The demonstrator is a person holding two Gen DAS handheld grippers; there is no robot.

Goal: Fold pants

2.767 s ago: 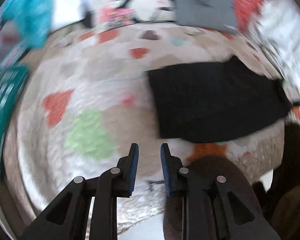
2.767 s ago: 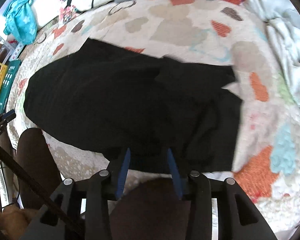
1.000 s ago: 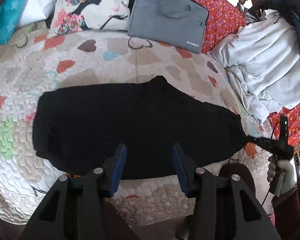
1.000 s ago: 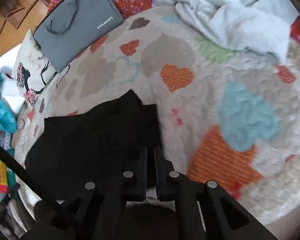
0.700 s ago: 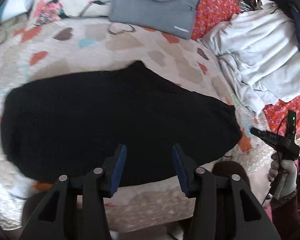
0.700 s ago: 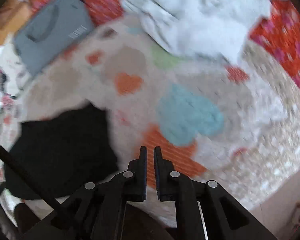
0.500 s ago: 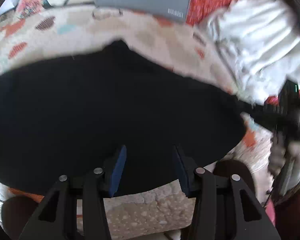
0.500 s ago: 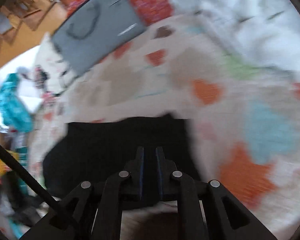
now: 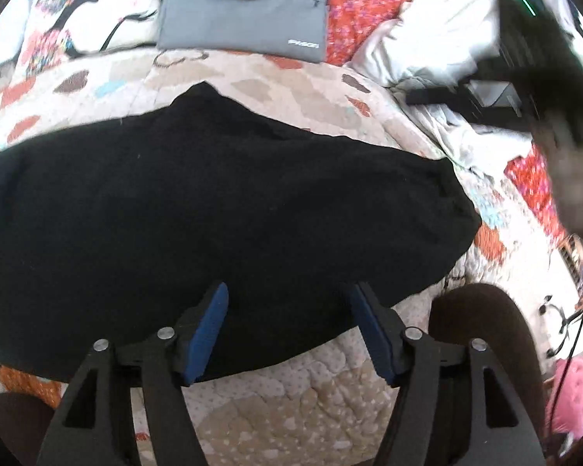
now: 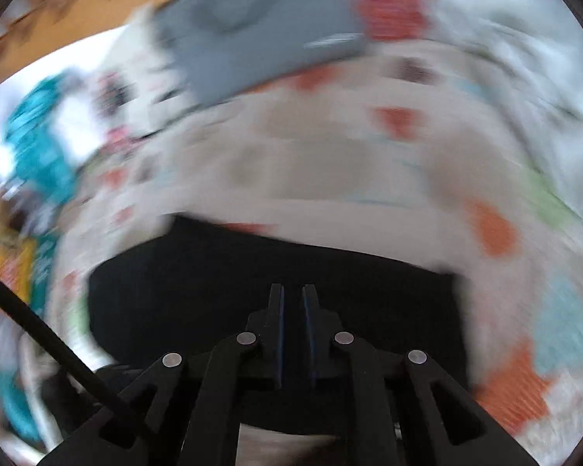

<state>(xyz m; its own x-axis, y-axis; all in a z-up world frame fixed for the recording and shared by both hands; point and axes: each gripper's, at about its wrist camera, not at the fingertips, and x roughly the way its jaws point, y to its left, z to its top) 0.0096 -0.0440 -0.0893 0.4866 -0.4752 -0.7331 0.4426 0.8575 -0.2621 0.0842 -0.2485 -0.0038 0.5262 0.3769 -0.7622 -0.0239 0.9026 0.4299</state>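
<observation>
The black pants [image 9: 213, 202] lie folded into a wide flat band across the heart-patterned quilt [image 9: 276, 419]. My left gripper [image 9: 289, 291] is open and empty, with its blue pads over the pants' near edge. In the right wrist view, which is blurred by motion, the pants [image 10: 276, 283] fill the lower middle. My right gripper [image 10: 292, 291] is above them with its jaws nearly together and nothing between them. The right gripper [image 9: 419, 98] also shows as a dark blur at the upper right of the left wrist view.
A grey laptop bag [image 9: 245, 7] and a printed pillow [image 9: 66, 19] lie at the back of the bed. A pile of white cloth [image 9: 439, 46] sits at the right on a red flowered cover. My knees [image 9: 482, 334] are at the quilt's front edge.
The right gripper has swung back from the quilt's right side to above the pants, still shut. The left gripper has moved closer over the pants and stays open.
</observation>
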